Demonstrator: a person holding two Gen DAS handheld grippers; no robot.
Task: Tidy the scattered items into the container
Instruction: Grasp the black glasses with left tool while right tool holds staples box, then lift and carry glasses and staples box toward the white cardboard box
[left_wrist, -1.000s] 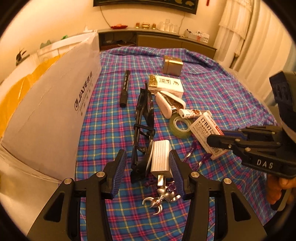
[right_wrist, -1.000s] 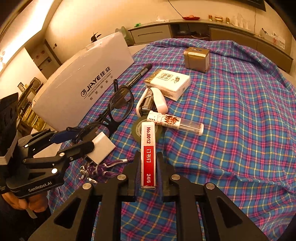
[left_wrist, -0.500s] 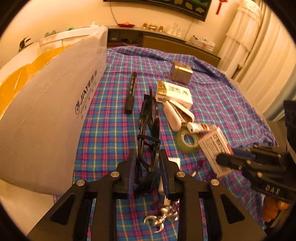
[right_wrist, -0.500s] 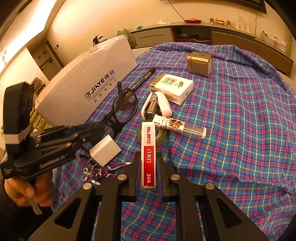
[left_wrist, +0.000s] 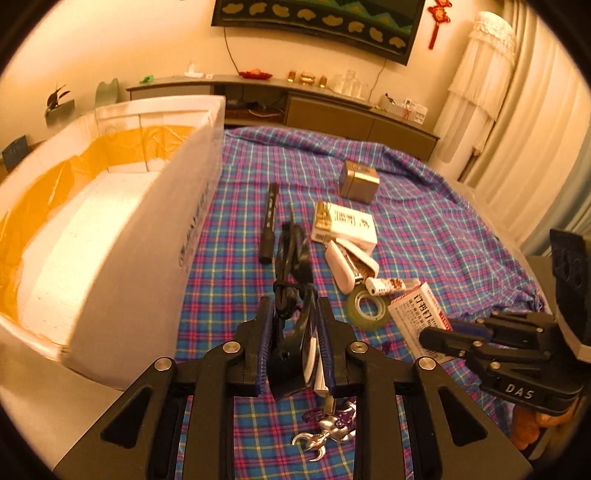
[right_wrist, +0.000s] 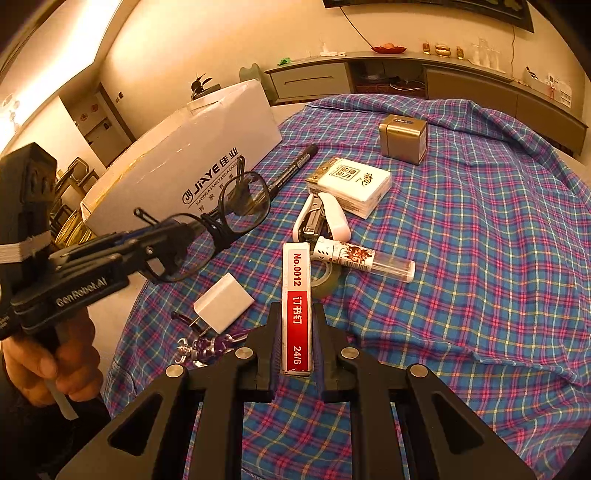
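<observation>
My left gripper (left_wrist: 293, 314) holds black-framed glasses (left_wrist: 291, 258) by one end. Its jaws are still closing, and the pads press on the frame. In the right wrist view the glasses (right_wrist: 243, 206) hang clear of the plaid cloth, in front of the white cardboard box (right_wrist: 207, 147). The left gripper (right_wrist: 184, 236) has a hand on its grip. The box (left_wrist: 129, 266) stands open at the left, with yellow tape along its inner walls. My right gripper (right_wrist: 297, 308) is shut on a red-and-white staple box (right_wrist: 296, 280), which it holds above the cloth.
A white charger (right_wrist: 223, 308) and a purple keychain (right_wrist: 207, 347) lie on the cloth near the front edge. A black marker (left_wrist: 267, 221), a white stapler (left_wrist: 347, 264), a tape roll (left_wrist: 365, 310), a printed tube (right_wrist: 364, 258), a white pack (right_wrist: 351, 184) and a gold tin (right_wrist: 402, 138) lie further back.
The left gripper left the white charger, shut on the glasses and lifted them off the cloth toward the box. The right gripper kept still with the staple box.
</observation>
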